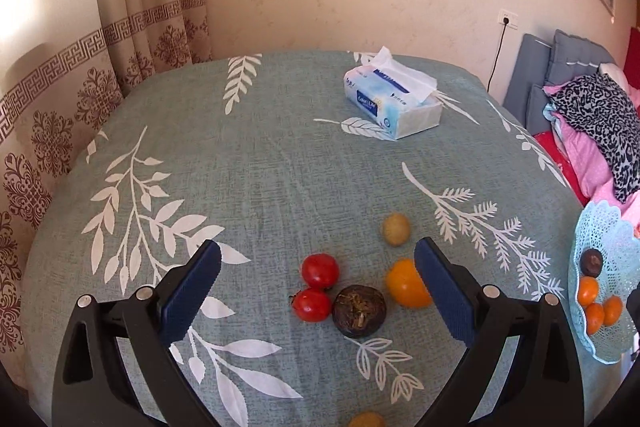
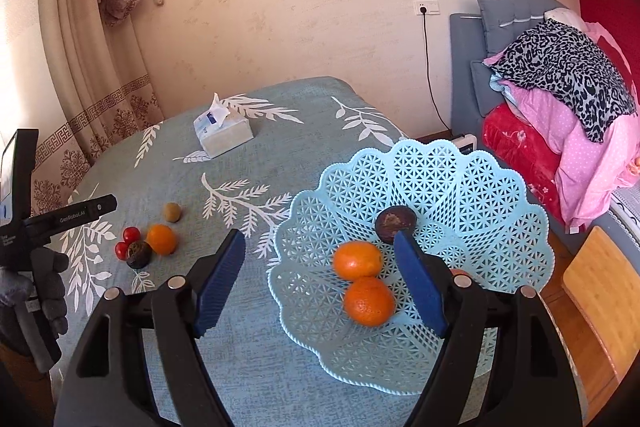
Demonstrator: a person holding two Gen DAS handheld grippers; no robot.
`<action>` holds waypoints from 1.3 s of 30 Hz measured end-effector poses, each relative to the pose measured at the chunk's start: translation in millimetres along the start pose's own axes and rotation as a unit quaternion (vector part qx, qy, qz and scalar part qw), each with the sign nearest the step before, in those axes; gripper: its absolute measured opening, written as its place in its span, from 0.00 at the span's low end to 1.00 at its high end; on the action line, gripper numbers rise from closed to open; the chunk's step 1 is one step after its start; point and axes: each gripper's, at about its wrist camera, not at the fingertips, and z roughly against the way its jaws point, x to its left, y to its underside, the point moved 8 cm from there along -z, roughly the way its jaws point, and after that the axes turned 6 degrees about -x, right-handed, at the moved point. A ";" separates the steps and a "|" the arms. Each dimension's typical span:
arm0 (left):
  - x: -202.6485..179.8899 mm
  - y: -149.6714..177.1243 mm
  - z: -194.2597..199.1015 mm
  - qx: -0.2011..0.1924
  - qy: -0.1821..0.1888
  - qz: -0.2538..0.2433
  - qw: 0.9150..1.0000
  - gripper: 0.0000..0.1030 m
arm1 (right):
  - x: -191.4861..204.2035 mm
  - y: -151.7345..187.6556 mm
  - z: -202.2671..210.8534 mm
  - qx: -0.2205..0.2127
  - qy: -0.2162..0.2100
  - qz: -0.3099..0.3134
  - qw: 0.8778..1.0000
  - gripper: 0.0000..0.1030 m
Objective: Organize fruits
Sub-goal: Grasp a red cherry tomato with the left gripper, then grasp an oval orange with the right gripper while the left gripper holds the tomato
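Hovering over loose fruit on the tabletop: left gripper, jaws open, empty, above two tomatoes, a dark fruit and an orange. Right gripper, jaws open, empty, over the blue basket holding oranges.

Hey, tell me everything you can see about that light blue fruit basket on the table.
The fruit basket is a shallow, light blue bowl that looks like plastic, with an openwork lattice and a scalloped rim. It sits upright near the table's right edge on the leaf-patterned tablecloth. Inside lie two clearly visible oranges, touching each other, and a dark round fruit farther back. The right gripper hangs in front of it, jaws open, holding nothing.
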 end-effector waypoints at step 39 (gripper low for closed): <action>6.9 7.2 -30.7 0.052 0.084 0.042 0.994 0.28 | 66.8 10.6 -39.1 0.052 -0.044 0.041 0.997 0.76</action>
